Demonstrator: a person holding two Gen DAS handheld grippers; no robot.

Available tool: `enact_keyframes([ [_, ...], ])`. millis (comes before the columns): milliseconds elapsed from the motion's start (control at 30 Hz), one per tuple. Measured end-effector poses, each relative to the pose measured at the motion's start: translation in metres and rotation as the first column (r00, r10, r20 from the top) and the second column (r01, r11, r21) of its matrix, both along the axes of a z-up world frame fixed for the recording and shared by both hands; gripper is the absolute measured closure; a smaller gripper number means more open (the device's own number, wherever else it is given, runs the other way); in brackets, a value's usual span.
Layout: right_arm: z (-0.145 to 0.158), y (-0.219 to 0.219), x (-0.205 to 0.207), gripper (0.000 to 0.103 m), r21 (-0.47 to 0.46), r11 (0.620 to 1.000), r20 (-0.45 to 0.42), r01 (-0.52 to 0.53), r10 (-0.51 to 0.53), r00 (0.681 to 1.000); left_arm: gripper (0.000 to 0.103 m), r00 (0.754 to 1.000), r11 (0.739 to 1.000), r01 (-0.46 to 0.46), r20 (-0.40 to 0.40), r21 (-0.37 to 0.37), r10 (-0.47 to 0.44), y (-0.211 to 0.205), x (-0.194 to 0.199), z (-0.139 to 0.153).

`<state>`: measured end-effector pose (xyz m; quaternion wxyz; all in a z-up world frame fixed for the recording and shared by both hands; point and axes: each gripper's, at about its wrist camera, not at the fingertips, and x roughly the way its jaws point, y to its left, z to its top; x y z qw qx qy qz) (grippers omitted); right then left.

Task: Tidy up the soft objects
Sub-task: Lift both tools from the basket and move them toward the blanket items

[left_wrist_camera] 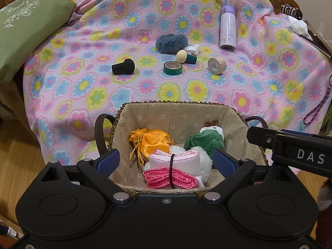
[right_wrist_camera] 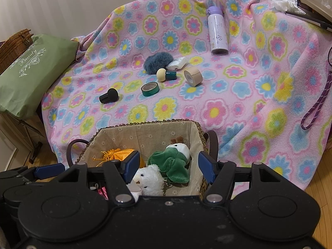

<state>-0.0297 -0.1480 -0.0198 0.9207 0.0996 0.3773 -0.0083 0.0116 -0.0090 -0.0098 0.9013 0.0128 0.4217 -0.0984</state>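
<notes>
A woven basket (left_wrist_camera: 176, 112) (right_wrist_camera: 145, 130) with a beige flowered lining stands at the near edge of the floral blanket. In it lie an orange drawstring pouch (left_wrist_camera: 153, 140) (right_wrist_camera: 122, 154), a green plush (left_wrist_camera: 207, 140) (right_wrist_camera: 172, 161), a white plush (left_wrist_camera: 204, 161) (right_wrist_camera: 150, 179) and a pink-and-white cloth bundle (left_wrist_camera: 174, 170) bound with a black band. My left gripper (left_wrist_camera: 166, 162) is open above the bundle. My right gripper (right_wrist_camera: 169, 166) is open above the plushes. A blue-grey fluffy scrunchie (left_wrist_camera: 171, 43) (right_wrist_camera: 158, 61) lies farther back on the blanket.
On the blanket lie a black stamp (left_wrist_camera: 122, 66) (right_wrist_camera: 108, 95), green tape roll (left_wrist_camera: 172, 67) (right_wrist_camera: 150, 89), beige tape roll (left_wrist_camera: 216, 65) (right_wrist_camera: 193, 75), green-handled puff (left_wrist_camera: 186, 56) (right_wrist_camera: 166, 74), white packet (right_wrist_camera: 176, 63) and lilac bottle (left_wrist_camera: 227, 29) (right_wrist_camera: 217, 33). A green pillow (left_wrist_camera: 27, 31) (right_wrist_camera: 31, 70) lies left.
</notes>
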Motion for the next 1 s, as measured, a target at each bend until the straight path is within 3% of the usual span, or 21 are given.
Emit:
enact_keyframes([
  [1000, 0.0007, -0.0012, 0.0009, 0.038, 0.001, 1.0, 0.0, 0.001, -0.001, 1.0, 0.01, 1.0, 1.0, -0.002, -0.006, -0.002, 0.002, 0.0046, -0.0016, -0.0029],
])
